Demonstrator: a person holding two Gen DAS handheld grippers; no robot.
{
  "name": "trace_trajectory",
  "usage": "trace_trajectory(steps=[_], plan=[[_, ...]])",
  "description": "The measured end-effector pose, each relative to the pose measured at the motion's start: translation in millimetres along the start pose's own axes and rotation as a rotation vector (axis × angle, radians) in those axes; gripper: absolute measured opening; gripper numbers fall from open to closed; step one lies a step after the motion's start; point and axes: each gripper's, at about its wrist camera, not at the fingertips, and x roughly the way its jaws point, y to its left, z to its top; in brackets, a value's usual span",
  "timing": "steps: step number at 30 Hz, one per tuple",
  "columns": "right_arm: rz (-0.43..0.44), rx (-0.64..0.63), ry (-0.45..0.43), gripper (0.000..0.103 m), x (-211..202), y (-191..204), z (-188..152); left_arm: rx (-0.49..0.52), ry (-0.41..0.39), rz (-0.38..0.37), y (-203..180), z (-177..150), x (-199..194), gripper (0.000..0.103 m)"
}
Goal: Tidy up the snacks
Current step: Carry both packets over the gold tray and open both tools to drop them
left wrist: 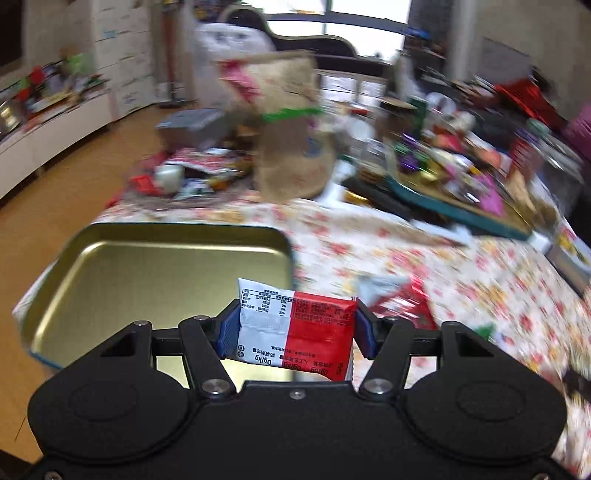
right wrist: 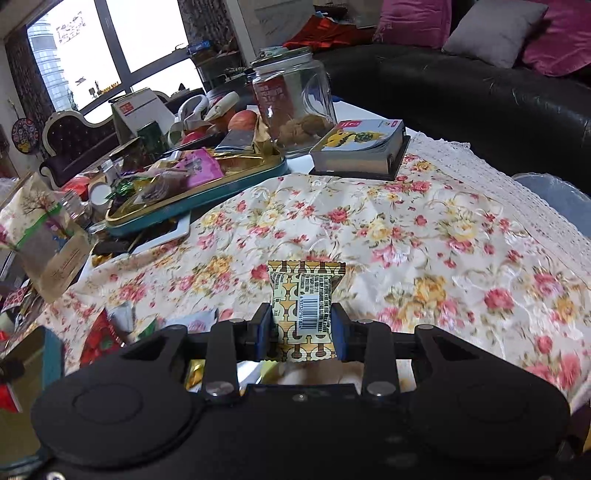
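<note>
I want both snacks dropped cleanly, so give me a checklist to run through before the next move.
1. Left gripper clamps the red and white snack packet: ok.
2. Right gripper clamps the gold patterned snack packet: ok.
3. Empty gold metal tin has room: ok.
4. Red packet already above the tin: cannot tell.
5. Left view sharp enough to aim: not ok, blurred.

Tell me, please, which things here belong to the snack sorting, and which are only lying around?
For the job:
- red and white snack packet in the left gripper
- yellow patterned snack packet in the right gripper
- empty gold tin

Only lying around:
- glass jar
- thick book
- grey cushion
</note>
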Motion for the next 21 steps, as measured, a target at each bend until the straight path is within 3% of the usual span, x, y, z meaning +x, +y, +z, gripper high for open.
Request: trace_trajectory(steps=[10, 14, 21], plan=[[0.058, -0.118, 0.060, 0.035, -40.3, 31.6, -46.1, -0.203, -0.054, 0.268, 88.7, 24.7, -3.8, 0.064], [0.094, -0.167, 0.073, 0.035, -52.3, 49.6, -57.5, -0.255, -0.070, 0.304, 105.3, 28.0, -2.1, 0.064], [0.165, -0.234, 0.089, 0.035, -64.9, 87.4, -64.1, -0.208, -0.117, 0.364, 109.2, 31.2, -3.3, 0.069]])
